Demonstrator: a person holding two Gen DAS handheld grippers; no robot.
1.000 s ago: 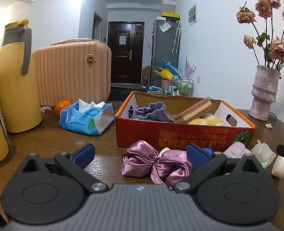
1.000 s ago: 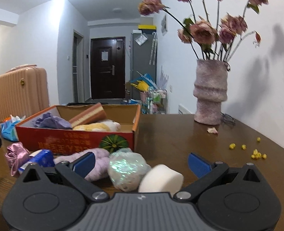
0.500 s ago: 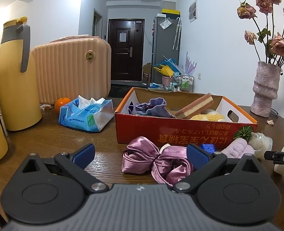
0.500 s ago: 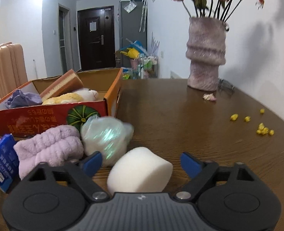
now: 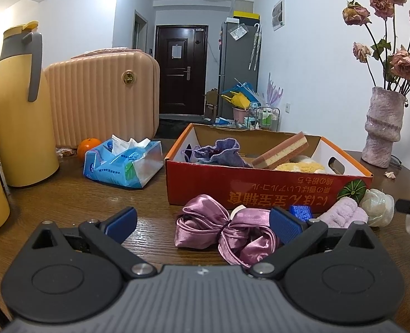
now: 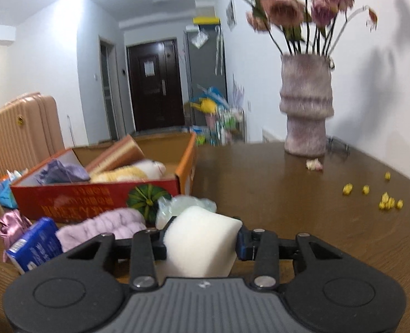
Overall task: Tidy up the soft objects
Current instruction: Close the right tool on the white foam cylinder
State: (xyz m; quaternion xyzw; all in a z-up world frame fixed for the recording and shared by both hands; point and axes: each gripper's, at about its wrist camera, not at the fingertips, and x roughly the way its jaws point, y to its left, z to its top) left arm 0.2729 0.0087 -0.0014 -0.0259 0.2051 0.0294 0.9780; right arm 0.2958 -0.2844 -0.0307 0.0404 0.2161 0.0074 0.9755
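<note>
right gripper clamped on white sponge, low over table in front of red box. left gripper jaws apart, hovering near satin bow. lift sponge clear of box wall, light squeeze, release inside box.

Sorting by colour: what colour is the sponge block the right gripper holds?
White sponge block, clamped in the right gripper; clearest in the right wrist view.
</note>
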